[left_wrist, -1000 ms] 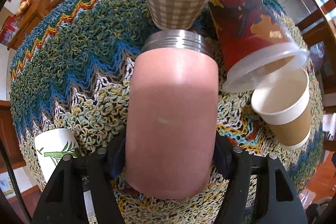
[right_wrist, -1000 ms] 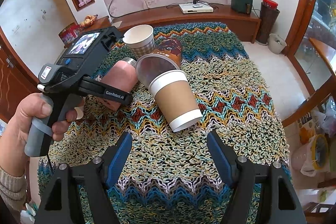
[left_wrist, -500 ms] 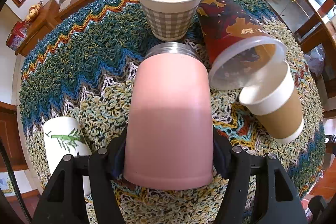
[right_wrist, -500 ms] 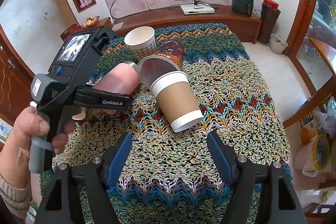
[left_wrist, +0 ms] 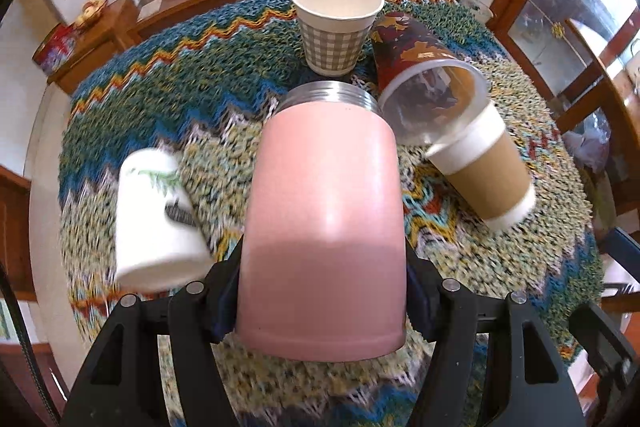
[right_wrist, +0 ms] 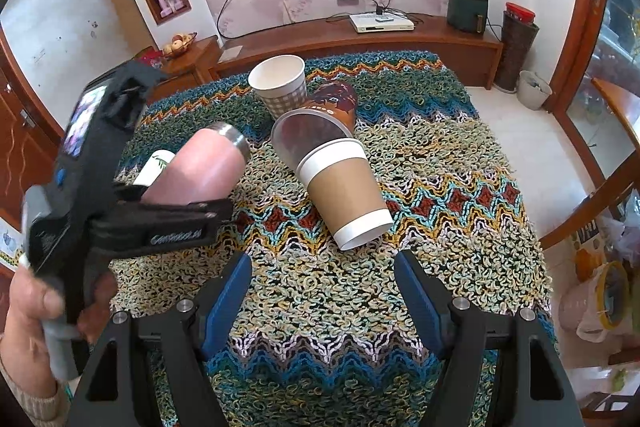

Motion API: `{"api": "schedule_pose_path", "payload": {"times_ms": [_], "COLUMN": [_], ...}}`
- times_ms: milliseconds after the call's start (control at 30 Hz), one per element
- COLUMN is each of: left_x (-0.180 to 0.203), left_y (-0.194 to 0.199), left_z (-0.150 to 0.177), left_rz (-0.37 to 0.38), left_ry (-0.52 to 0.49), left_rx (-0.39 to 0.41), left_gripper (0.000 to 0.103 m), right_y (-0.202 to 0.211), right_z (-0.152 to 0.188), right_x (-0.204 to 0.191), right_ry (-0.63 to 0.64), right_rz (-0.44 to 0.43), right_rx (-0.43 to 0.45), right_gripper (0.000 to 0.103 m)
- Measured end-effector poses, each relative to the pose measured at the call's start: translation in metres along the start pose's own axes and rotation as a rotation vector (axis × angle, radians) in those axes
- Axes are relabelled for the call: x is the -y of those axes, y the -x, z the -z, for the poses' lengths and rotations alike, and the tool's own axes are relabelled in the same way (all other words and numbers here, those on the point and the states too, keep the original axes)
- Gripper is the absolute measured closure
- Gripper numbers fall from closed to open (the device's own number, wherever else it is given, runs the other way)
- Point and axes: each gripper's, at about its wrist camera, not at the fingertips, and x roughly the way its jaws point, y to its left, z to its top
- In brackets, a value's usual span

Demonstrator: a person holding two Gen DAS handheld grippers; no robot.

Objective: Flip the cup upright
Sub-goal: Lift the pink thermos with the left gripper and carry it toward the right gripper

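While the left gripper [left_wrist: 324, 301] is clamped on the pink cup [left_wrist: 326, 223] near its closed base, that cup is clear of the knitted cloth [left_wrist: 192, 75] and tilted, its steel-rimmed mouth [left_wrist: 330, 95] pointing away and somewhat upward. From the right wrist view the same cup [right_wrist: 200, 167] slants up out of the left tool, base low, mouth high. The right gripper [right_wrist: 324, 301] hangs spread and empty over the near part of the cloth, holding nothing.

To finish this step well, I judge the wrist should roll on until the cup's axis stands vertical with the mouth on top, then lower it onto bare cloth and let go only once the base sits flat; the looped weave looks soft and uneven, so a base set down askew could topple. The grip sits low on a smooth wall, so squeeze should stay firm through the turn.

Just beyond the pink cup's mouth lie a clear plastic cup [left_wrist: 428, 91] on its side, a brown paper cup [left_wrist: 480, 171] touching it, also on its side, and an upright checked paper cup [left_wrist: 334, 23]. A white cup with a leaf print [left_wrist: 156, 215] stands just left of the grip, blurred. The landing spot should keep clear of all four
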Motion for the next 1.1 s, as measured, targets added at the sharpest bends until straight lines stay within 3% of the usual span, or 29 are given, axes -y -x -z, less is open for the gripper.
{"api": "schedule_pose_path", "payload": {"times_ms": [500, 1100], "left_x": [-0.006, 0.027], "left_y": [0.045, 0.031], "left_z": [0.103, 0.16], "left_rz": [-0.059, 0.003], "left_ry": [0.211, 0.31], "left_rx": [0.046, 0.013], "left_gripper": [0.033, 0.034], "right_y": [0.025, 0.048], "right_z": [0.04, 0.081], "right_x": [-0.006, 0.0], "right_ry": [0.049, 0.028], "right_rz": [0.019, 0.049], "right_rx": [-0.015, 0.0], "right_gripper": [0.029, 0.029]}}
